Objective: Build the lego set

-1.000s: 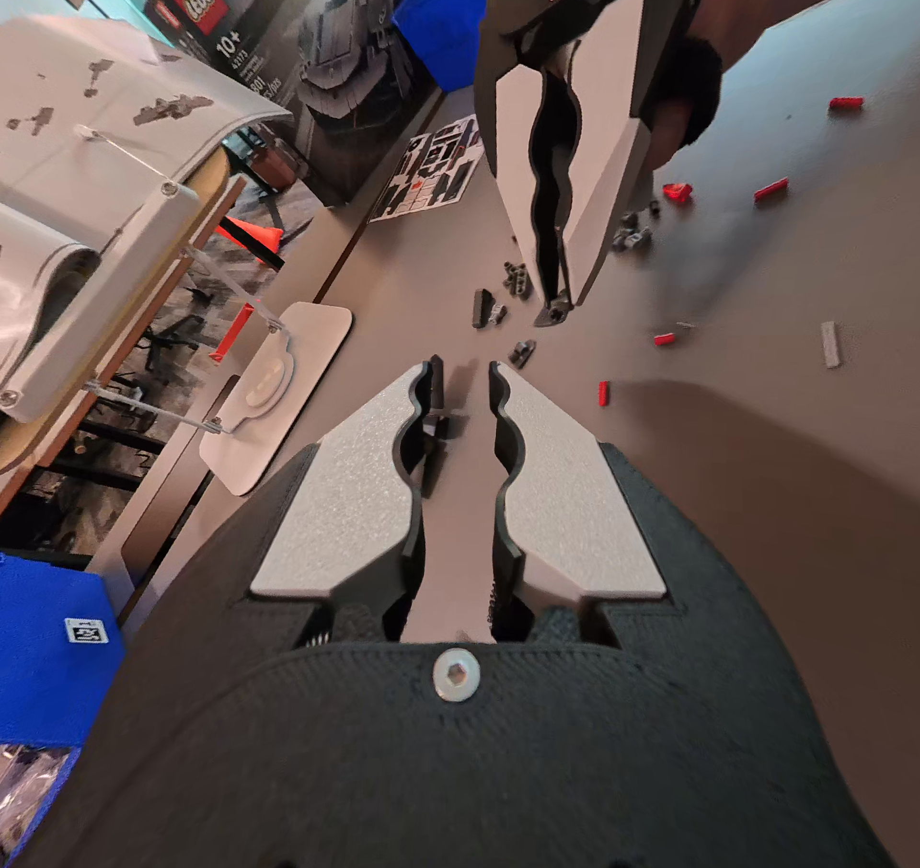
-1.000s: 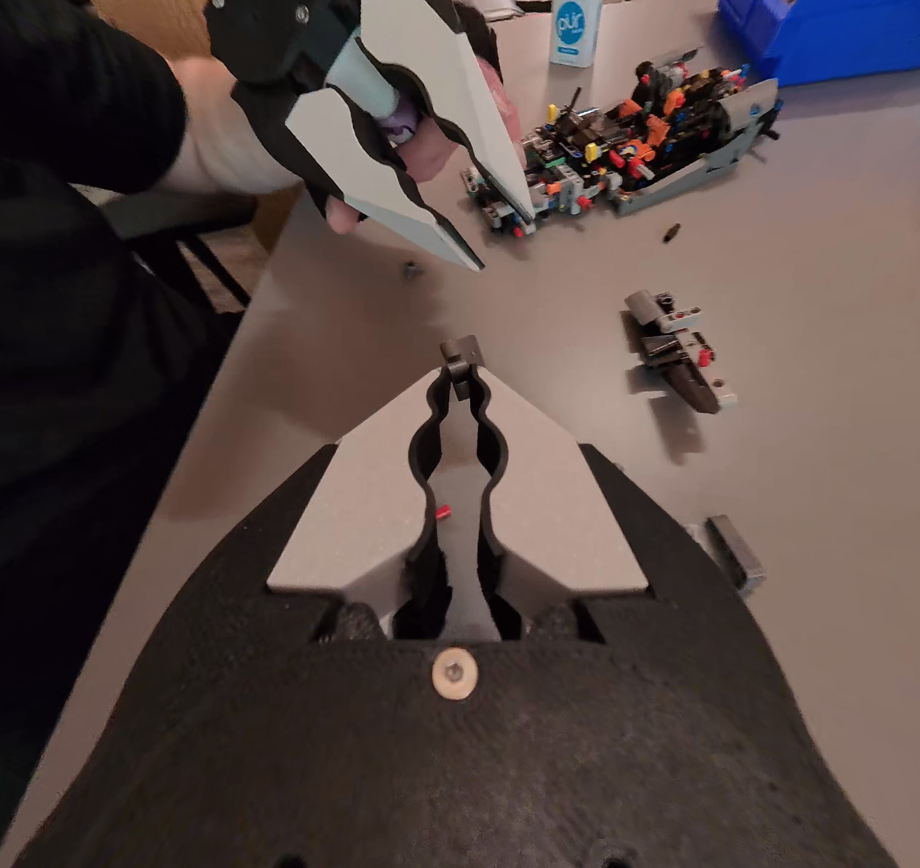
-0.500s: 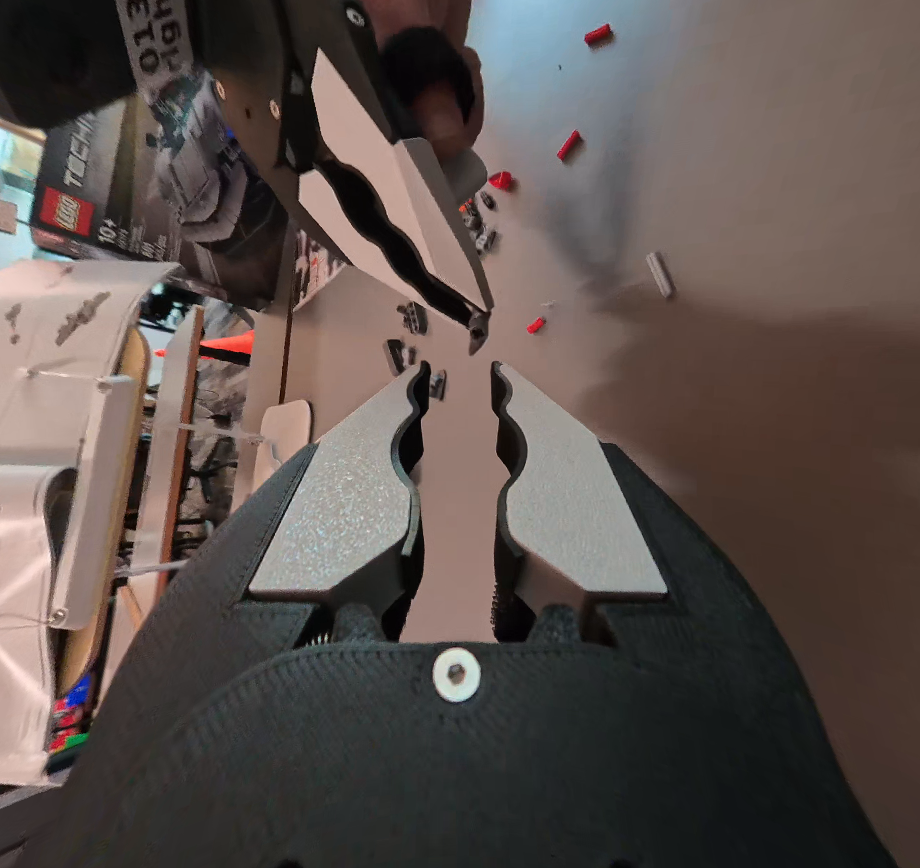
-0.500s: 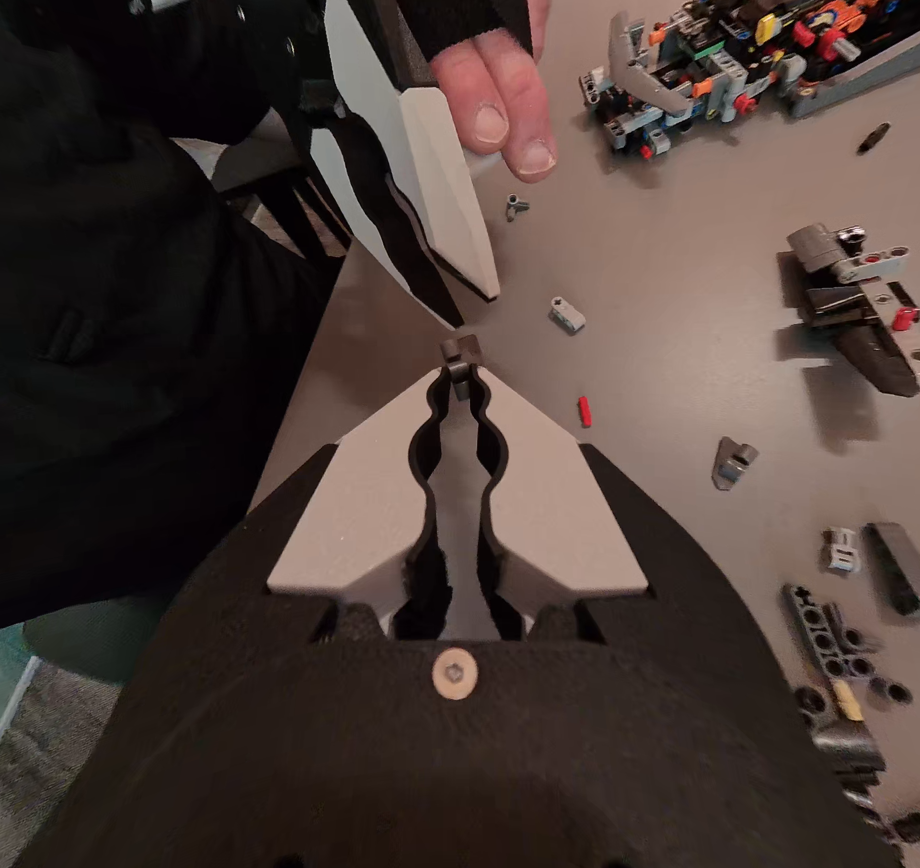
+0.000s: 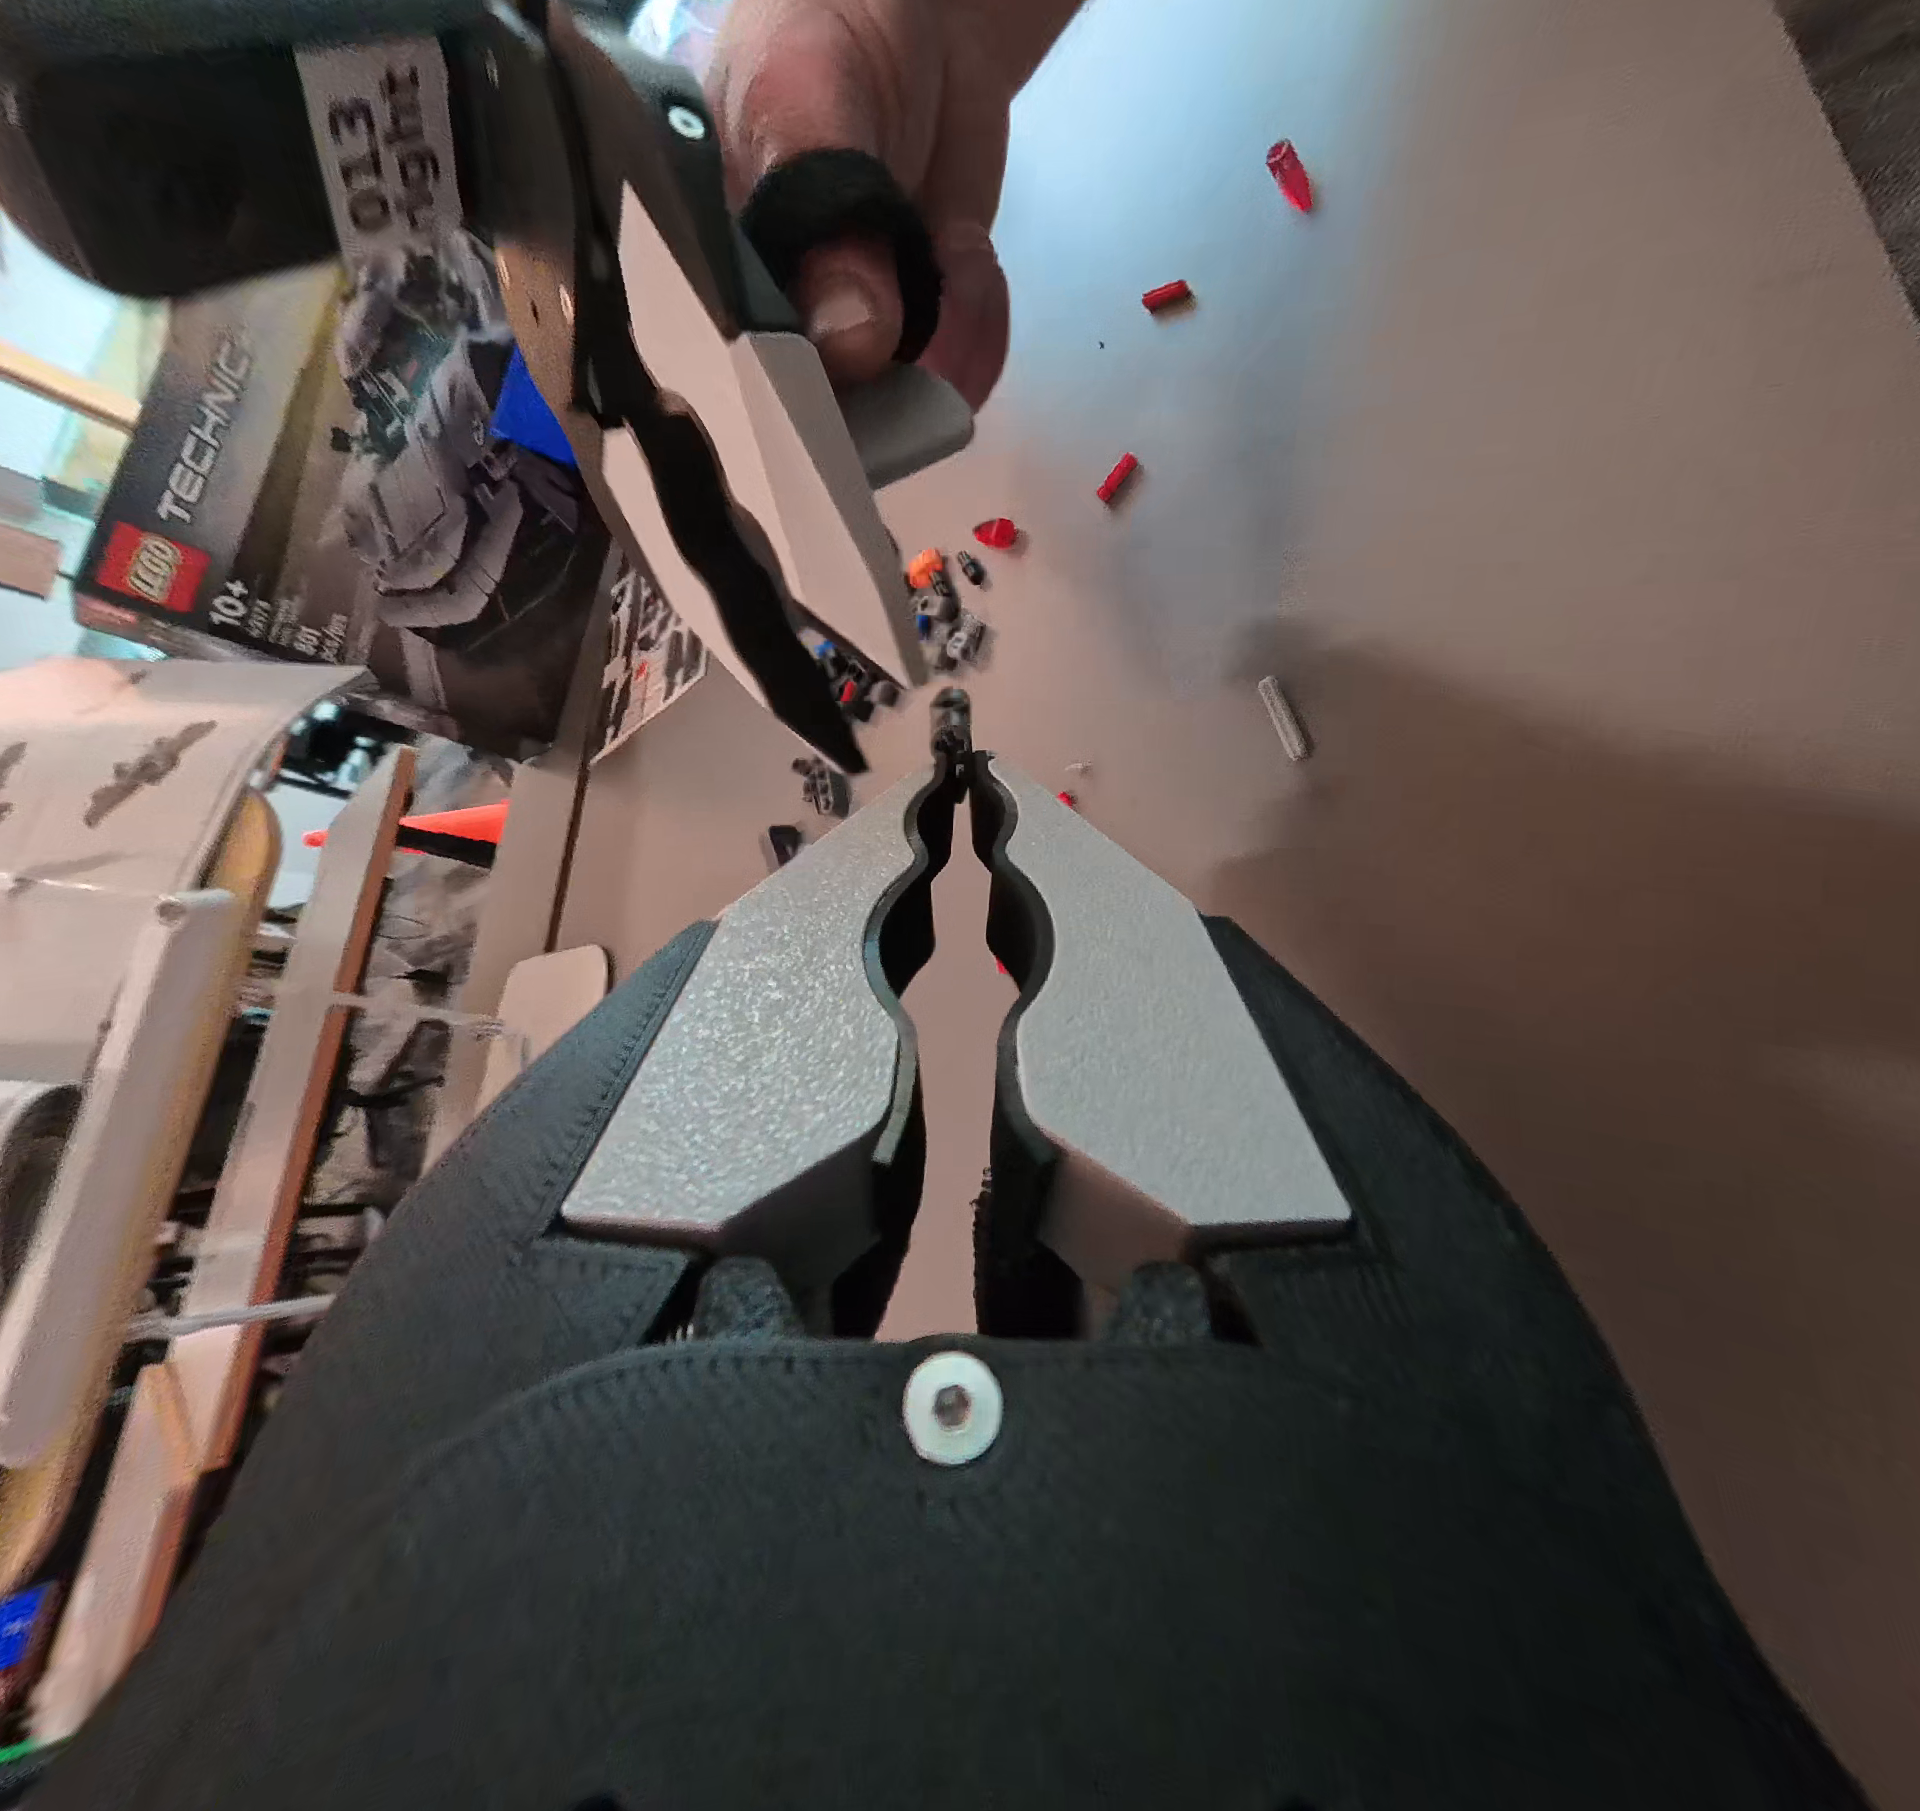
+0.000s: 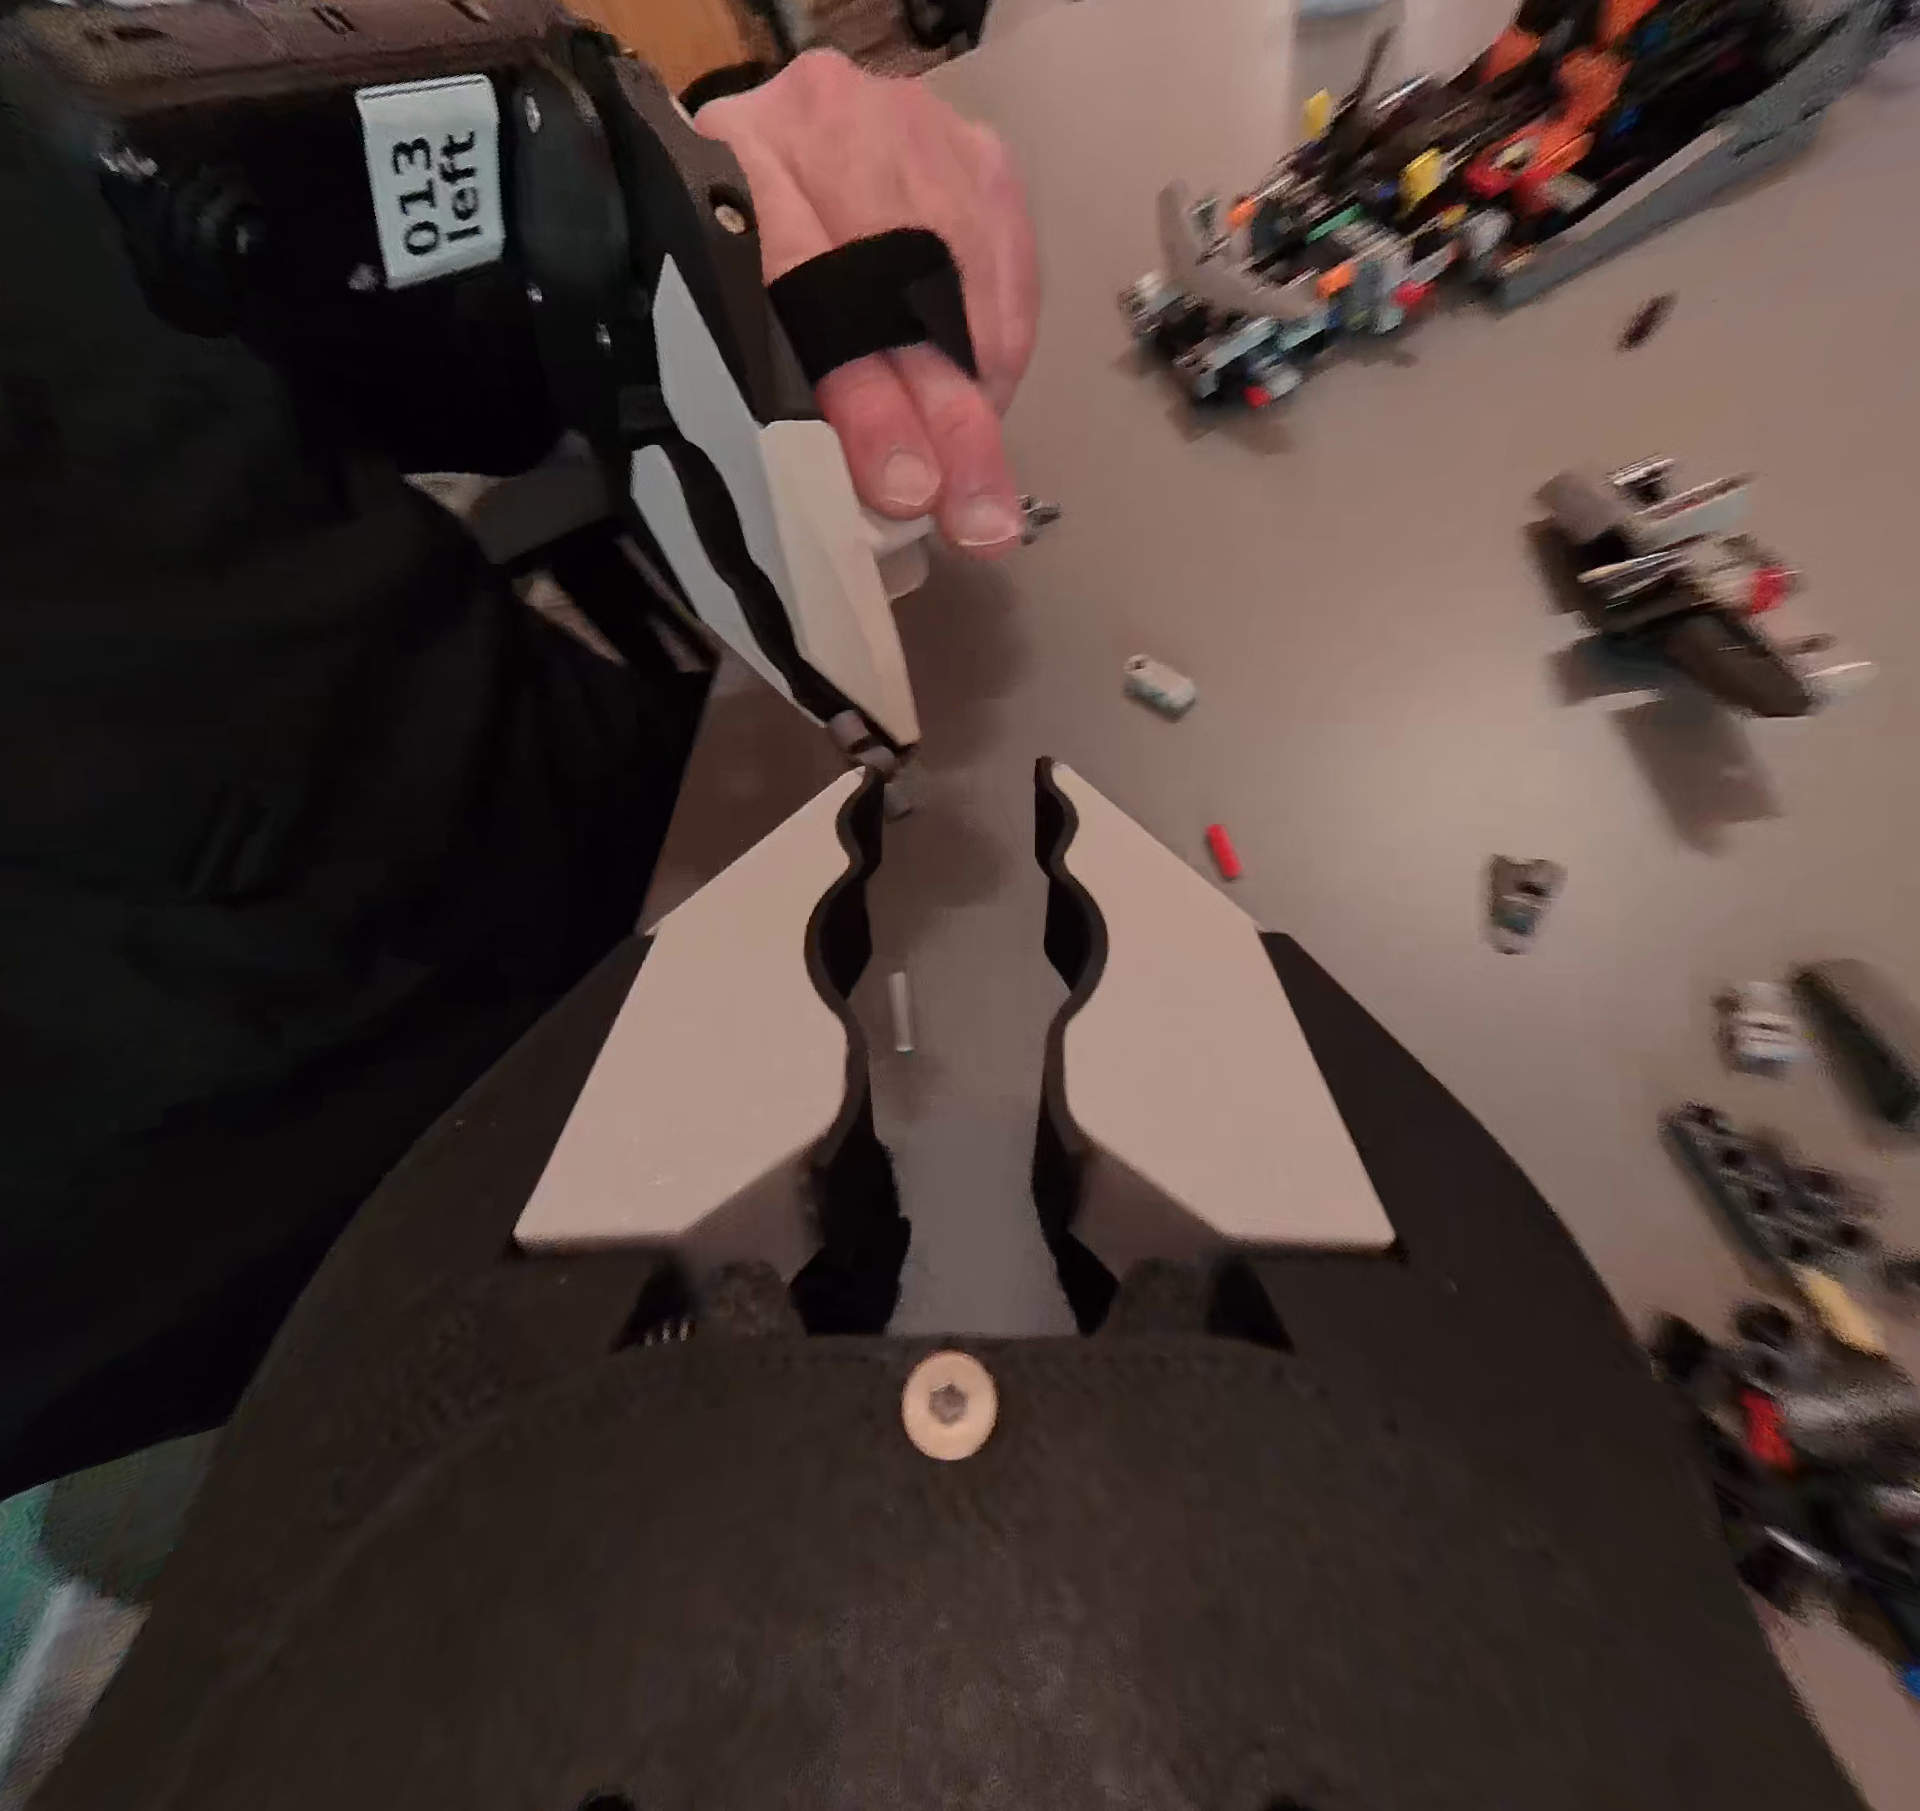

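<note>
We pinch the small dark grey plastic connector piece (image 5: 951, 722) endwise in our narrowed left gripper (image 5: 958, 769), its long axis pointing outward above the grey tabletop (image 5: 1507, 618), just beside our wide-open, empty right gripper (image 6: 951, 774).

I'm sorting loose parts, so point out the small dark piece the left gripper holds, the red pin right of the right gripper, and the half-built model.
small dark piece (image 5: 951, 717), left wrist view, exposed end.
red pin (image 6: 1223, 849), right wrist view, middle.
half-built model (image 6: 1455, 192), right wrist view, centre.
</note>
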